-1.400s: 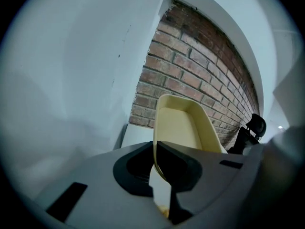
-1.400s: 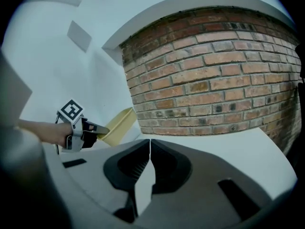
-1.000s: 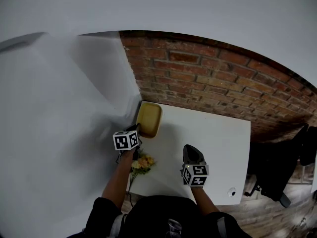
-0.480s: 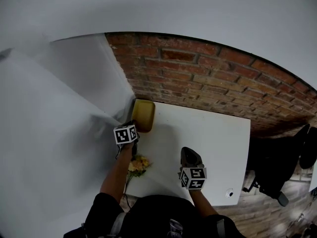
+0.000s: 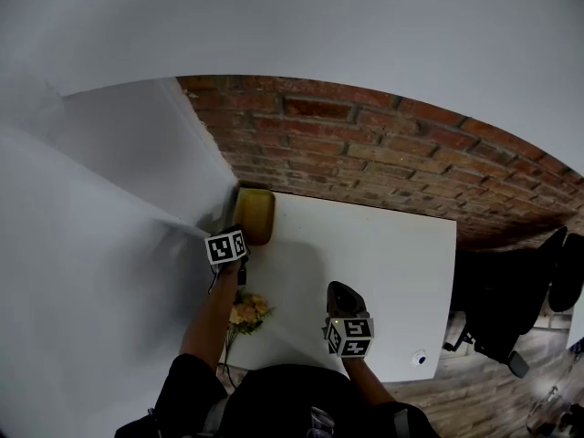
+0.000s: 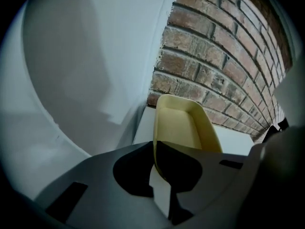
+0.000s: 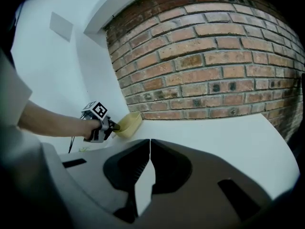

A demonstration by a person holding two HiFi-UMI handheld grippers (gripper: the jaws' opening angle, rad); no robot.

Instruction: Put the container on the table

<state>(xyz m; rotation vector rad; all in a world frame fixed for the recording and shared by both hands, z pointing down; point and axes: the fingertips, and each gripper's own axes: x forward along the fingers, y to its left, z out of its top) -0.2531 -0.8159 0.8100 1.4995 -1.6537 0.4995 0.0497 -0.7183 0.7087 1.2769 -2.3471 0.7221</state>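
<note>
Clamping the near rim of the yellow container (image 6: 183, 128), the left gripper (image 6: 155, 149) had its jaws pinched thin on that edge. The container hung tilted at the back left corner of the white table (image 5: 383, 272), close to the brick wall (image 5: 383, 162); whether its base touched the tabletop could not be told. Against the picture from a second before, the left gripper and the container sat nearer that corner and looked smaller in the head view, and the right gripper (image 7: 150, 144) had sunk a little towards the table's near edge. The right gripper's jaws were pressed together with nothing between them (only bare tabletop lay ahead). Counted: two grippers, one container, one table, and one bunch of flowers (image 5: 246, 310) by the table's left edge.
</note>
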